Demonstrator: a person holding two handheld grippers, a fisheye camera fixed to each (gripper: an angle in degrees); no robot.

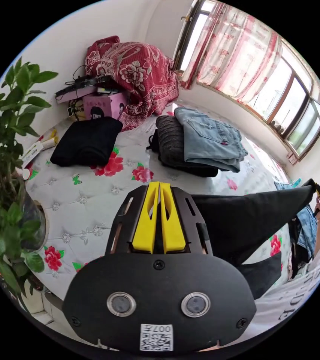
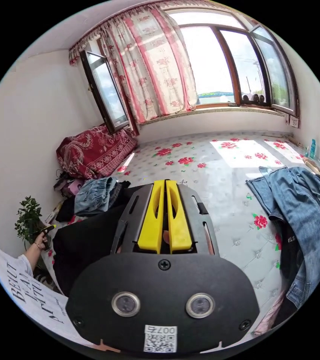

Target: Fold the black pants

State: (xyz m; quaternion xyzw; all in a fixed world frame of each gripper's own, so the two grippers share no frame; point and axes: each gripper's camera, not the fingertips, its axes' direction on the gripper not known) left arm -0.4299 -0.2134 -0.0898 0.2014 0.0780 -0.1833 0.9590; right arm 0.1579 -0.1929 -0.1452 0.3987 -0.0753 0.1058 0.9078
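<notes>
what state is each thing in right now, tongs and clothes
left tongs: shut on the black pants
right tongs: shut on the pants
black pants: held up, stretched between both tongs
jeans: folded, atop a dark folded garment
black sweater: folded on the bed
denim jacket: unfolded, heaped

I can read a mirrored "007" beside the square code on the white sticker (image 1: 156,337) at the base of my left gripper, behind the jaws; the white sticker (image 2: 160,338) on my right carries the same. Large black serif letters cross the person's white T-shirt (image 2: 29,296), only partly legible. The pink cardboard box (image 1: 103,105) beyond the jaws bears print too small to read.
</notes>
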